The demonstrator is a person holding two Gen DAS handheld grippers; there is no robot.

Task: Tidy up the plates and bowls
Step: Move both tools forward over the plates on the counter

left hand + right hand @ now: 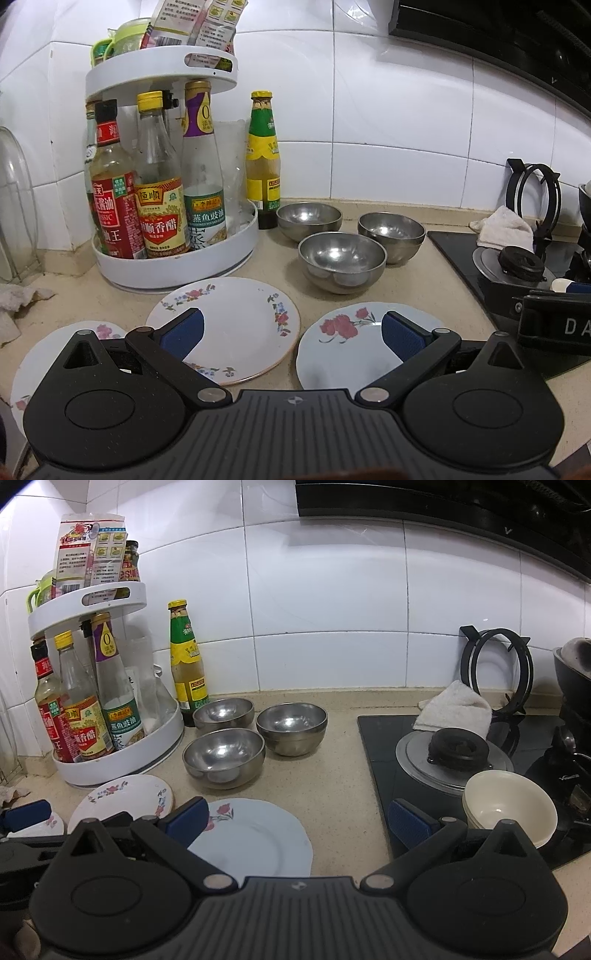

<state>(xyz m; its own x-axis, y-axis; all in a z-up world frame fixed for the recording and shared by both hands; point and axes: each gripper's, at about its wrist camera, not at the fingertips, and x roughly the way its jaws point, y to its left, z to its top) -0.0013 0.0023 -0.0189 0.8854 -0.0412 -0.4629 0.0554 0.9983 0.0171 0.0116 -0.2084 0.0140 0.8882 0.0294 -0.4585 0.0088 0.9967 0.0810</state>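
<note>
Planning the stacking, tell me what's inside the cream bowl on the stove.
The cream bowl looks empty inside. More cream rims show beneath it, so it tops a stack; the right gripper hides its base.

Home kitchen, white tiled wall, beige table that carried a two-tier condiment rack of sauce bottles, black gas hob, range hood overhead

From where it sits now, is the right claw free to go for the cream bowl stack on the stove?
Probably yes. The right claw is open and empty, and the cream bowl stack sits just beyond its right finger with nothing between; the burner cap lies behind the bowls.
</note>
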